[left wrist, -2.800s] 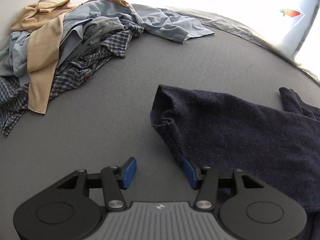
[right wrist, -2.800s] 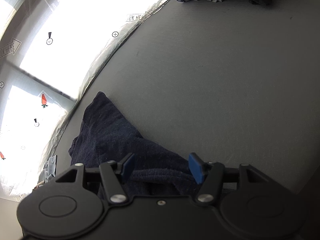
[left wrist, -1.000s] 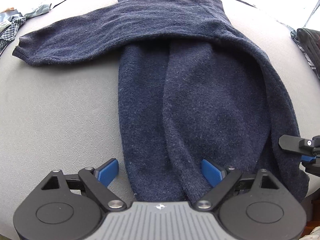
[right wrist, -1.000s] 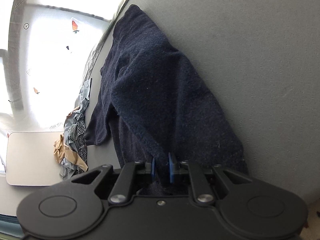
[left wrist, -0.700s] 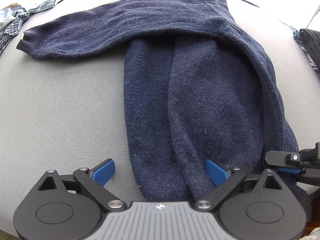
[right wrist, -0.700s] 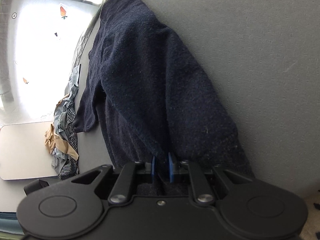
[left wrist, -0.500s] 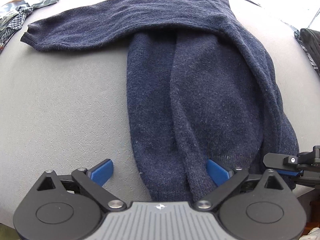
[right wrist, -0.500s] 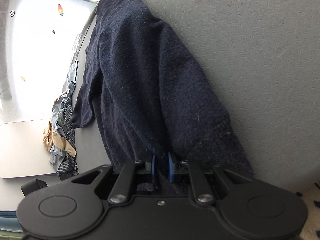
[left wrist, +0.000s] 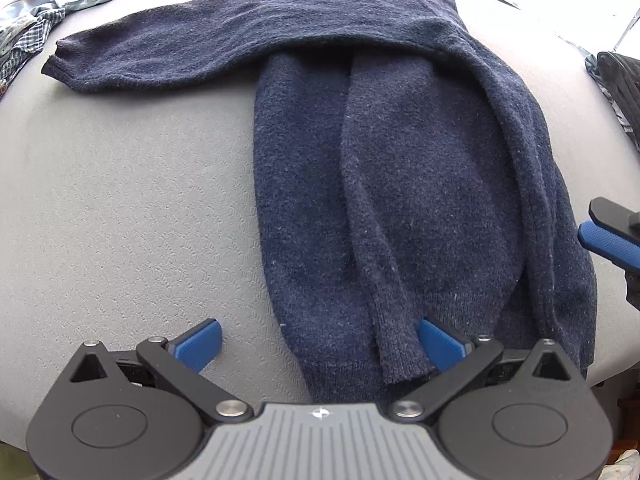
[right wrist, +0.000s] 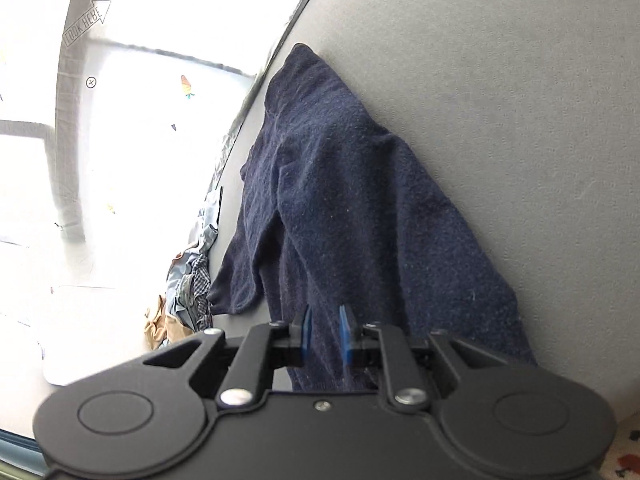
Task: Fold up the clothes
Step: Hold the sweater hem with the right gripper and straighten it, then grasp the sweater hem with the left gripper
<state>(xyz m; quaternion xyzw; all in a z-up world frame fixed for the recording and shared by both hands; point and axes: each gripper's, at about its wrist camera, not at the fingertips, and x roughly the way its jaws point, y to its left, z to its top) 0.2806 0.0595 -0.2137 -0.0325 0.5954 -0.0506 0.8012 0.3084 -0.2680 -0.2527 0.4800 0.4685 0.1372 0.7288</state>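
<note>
Grey textured tabletop (left wrist: pixel 120 208) carries the work, with a bright window wall beyond its far edge in the right wrist view. Nearest the left wrist camera, the left gripper (left wrist: pixel 318 344) points steeply down with its jaws spread fully wide; the near hem of the navy sweater (left wrist: pixel 400 184) lies between the blue pads, the left pad over bare tabletop and the right pad at or over the knit, neither pressing it. The right gripper (right wrist: pixel 325 332) has its jaws nearly closed, only a narrow gap apart; dark knit shows in that gap, but whether the pads pinch it cannot be told, and in the left wrist view its tip (left wrist: pixel 608 236) appears just off the sweater's right edge. The sweater's body runs lengthwise straight away from the left gripper, hem near, shoulders far, with its right side doubled over in long ridges. At the far end one sleeve (left wrist: pixel 180 48) stretches flat across to the left, crosswise to the body. Judgement: the left gripper is the nearer to that sleeve, and bringing it in over the body appears to be the step outstanding. Beyond the sleeve cuff, a heap of other clothes (left wrist: pixel 24 36) sits at the far left, and a dark garment (left wrist: pixel 620 80) lies at the far right edge.
</note>
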